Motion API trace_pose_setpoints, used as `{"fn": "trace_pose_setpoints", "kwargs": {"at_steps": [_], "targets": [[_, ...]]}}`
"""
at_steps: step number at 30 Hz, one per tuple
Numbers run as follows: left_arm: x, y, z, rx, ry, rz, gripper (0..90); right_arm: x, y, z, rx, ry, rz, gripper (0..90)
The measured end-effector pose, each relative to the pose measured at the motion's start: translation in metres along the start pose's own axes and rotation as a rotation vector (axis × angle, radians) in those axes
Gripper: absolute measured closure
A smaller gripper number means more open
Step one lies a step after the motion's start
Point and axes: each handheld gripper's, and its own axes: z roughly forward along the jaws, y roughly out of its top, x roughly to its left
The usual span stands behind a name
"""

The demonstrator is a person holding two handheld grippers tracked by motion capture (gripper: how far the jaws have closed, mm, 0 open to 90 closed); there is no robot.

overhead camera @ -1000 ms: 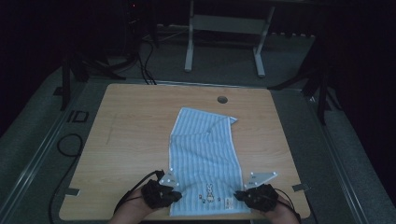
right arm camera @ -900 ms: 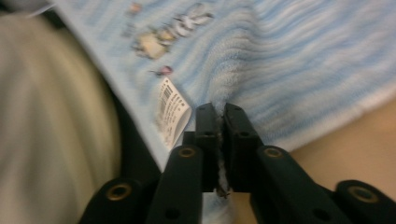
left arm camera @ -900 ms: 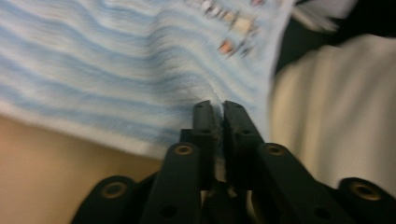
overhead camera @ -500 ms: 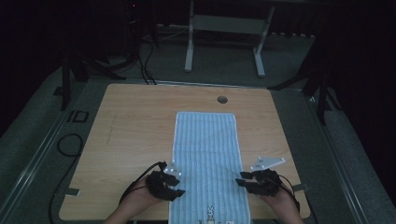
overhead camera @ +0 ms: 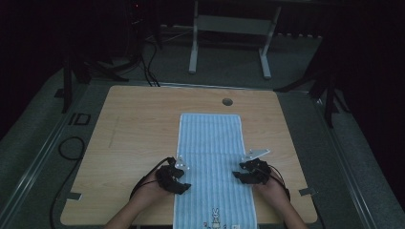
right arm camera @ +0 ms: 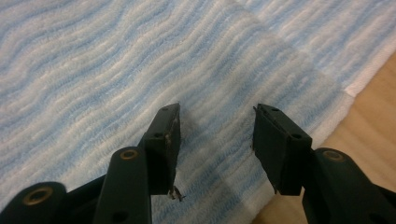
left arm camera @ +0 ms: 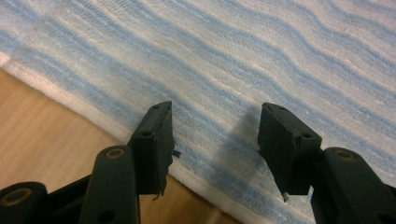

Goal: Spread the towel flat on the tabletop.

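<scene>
High view: we have the striped towel (overhead camera: 212, 167) laid flat and lengthwise down the middle of the table (overhead camera: 138, 124), its near end hanging past the table's near edge, the small rabbit print at that end. Left gripper (overhead camera: 177, 177) sits at the towel's left long edge, right gripper (overhead camera: 244, 175) at the right long edge, roughly level with each other. Symmetric placement reads to us as a two-handed smooth or the setup for a fold: each hand owns one side so the cloth stays square. A faint crease crosses the towel just beyond the grippers, a likely fold line, though that is our guess.

Left gripper view: jaws stand partly apart, having just been opening, with nothing pinched between them. Pads (left arm camera: 154, 140) hover over the towel's white hem (left arm camera: 107, 126), bare wood to the lower left. Straddling the hem makes sense if the edge is the next grab point.

Right gripper view: same story, jaws just been opening, partly spread and empty. The fingertips (right arm camera: 166, 140) sit over blue stripes close to the edge, wood visible at the lower right. A doubled band of cloth runs across ahead of the jaws.

We judge both hands have let go and the towel rests on its own.
</scene>
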Motion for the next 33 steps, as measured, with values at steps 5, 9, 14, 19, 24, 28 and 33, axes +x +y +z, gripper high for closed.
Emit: {"fn": "trace_pose_setpoints", "kwargs": {"at_steps": [5, 9, 14, 19, 24, 28, 33], "targets": [[0.012, 0.009, 0.005, 0.002, -0.002, -0.006, 44.9, -0.013, 0.008, 0.006, -0.005, -0.014, 0.019, 51.4], [0.022, 0.019, 0.01, 0.006, 0.006, -0.011, 44.8, -0.024, 0.015, 0.011, 0.0, -0.02, 0.029, 50.0], [0.03, 0.03, 0.016, 0.016, 0.01, -0.02, 41.8, -0.037, 0.02, 0.016, -0.009, -0.035, 0.051, 48.8], [0.022, 0.029, 0.016, 0.017, 0.025, -0.007, 39.4, -0.036, 0.015, 0.017, -0.048, -0.041, 0.058, 43.4], [0.014, 0.023, 0.014, 0.018, 0.022, 0.007, 37.5, -0.032, 0.009, 0.013, -0.05, -0.052, 0.052, 38.8], [0.011, 0.019, 0.011, 0.019, 0.01, 0.007, 37.4, -0.027, 0.008, 0.01, -0.022, -0.039, 0.046, 38.8], [0.01, 0.015, 0.006, 0.025, -0.02, -0.012, 35.8, -0.019, 0.005, 0.003, 0.003, -0.009, 0.037, 34.1]]}}
